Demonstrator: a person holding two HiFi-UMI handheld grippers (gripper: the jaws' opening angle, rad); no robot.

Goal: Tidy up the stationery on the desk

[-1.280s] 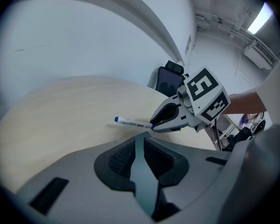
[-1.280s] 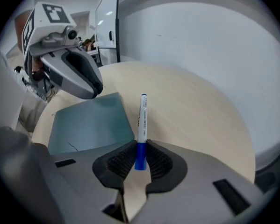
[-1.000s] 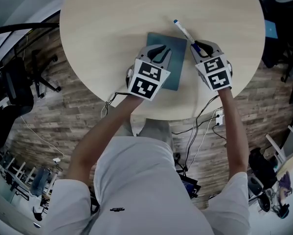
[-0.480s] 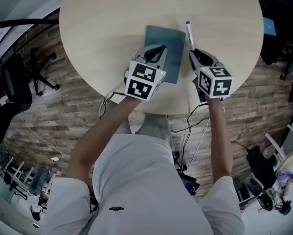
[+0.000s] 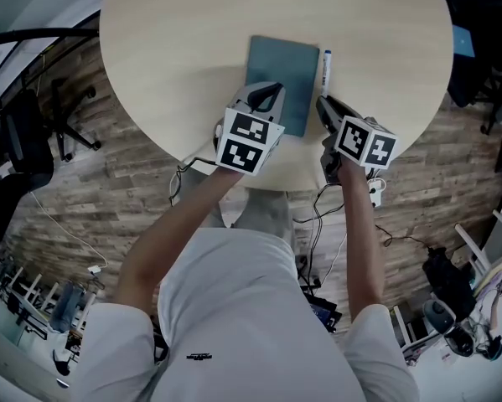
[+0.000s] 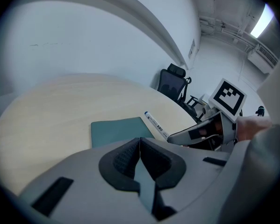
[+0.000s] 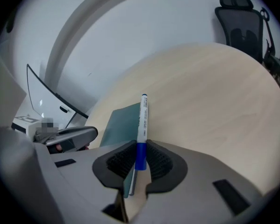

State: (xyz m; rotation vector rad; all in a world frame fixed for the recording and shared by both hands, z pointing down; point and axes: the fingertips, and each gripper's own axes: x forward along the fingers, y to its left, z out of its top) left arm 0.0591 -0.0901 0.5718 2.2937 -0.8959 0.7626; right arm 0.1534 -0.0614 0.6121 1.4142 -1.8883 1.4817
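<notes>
A teal notebook (image 5: pixel 282 80) lies on the round pale wooden table (image 5: pixel 183 40), near its front edge. My left gripper (image 5: pixel 270 92) is shut on the notebook's near edge, and a teal sliver shows between its pads (image 6: pixel 140 141). A white marker (image 5: pixel 326 67) with a blue end lies along the notebook's right side, tip pointing away. My right gripper (image 5: pixel 321 104) is shut on that blue end (image 7: pixel 140 149). The left gripper view shows the notebook (image 6: pixel 118 130), the marker (image 6: pixel 156 124) and the right gripper (image 6: pixel 200 132). The right gripper view shows the notebook (image 7: pixel 121 122).
The table edge runs just under both grippers. Below it, cables (image 5: pixel 343 216) and a power strip (image 5: pixel 375 195) lie on the wood floor. A black office chair (image 5: pixel 33 132) stands at the left, and another chair (image 6: pixel 173 80) beyond the table.
The marker has swung from slanting up-left to straight and parallel with the notebook's right edge, moved by the right gripper. The notebook has shifted slightly away and squared up. Both grippers pulled nearer.
</notes>
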